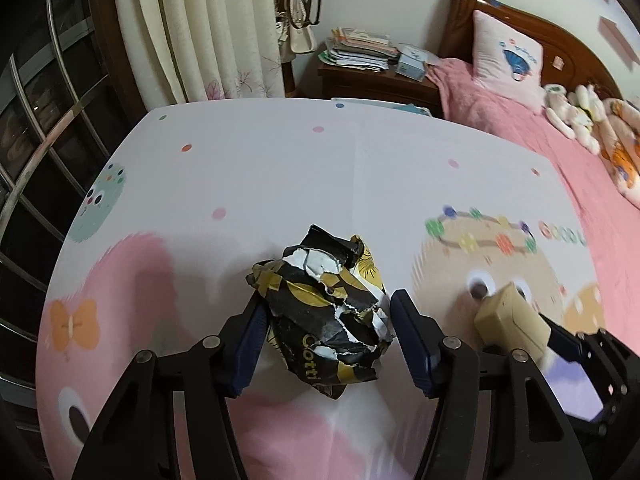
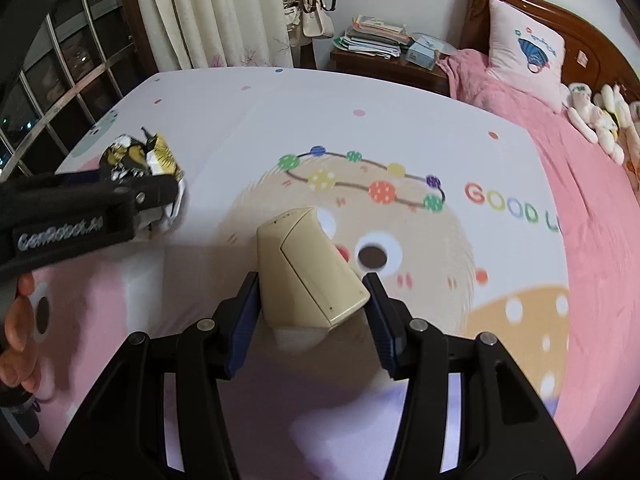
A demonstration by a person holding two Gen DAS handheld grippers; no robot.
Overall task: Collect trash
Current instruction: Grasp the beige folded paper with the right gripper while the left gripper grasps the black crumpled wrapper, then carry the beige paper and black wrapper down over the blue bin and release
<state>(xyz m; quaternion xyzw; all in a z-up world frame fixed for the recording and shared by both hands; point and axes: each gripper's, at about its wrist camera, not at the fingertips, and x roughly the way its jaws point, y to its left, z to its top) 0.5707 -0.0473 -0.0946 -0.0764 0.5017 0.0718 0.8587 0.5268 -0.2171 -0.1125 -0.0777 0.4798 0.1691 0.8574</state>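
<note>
The tabletop (image 2: 248,120) under its cartoon-print cloth lies bare across the far half, its far edge meeting the curtain (image 1: 208,32) and nightstand (image 1: 372,80), its right edge running along the pink bed (image 2: 580,200). The left tool (image 1: 326,316) stands partly closed with both blue pads pressed on a crumpled paper wad (image 1: 332,312) — black, gold and white, torn at the folds, lifted off the cloth near the left side. The right tool (image 2: 310,304), just beside it, stands partly closed on a small beige box (image 2: 308,272) — smooth, tilted, clear of the cloth near the middle.
</note>
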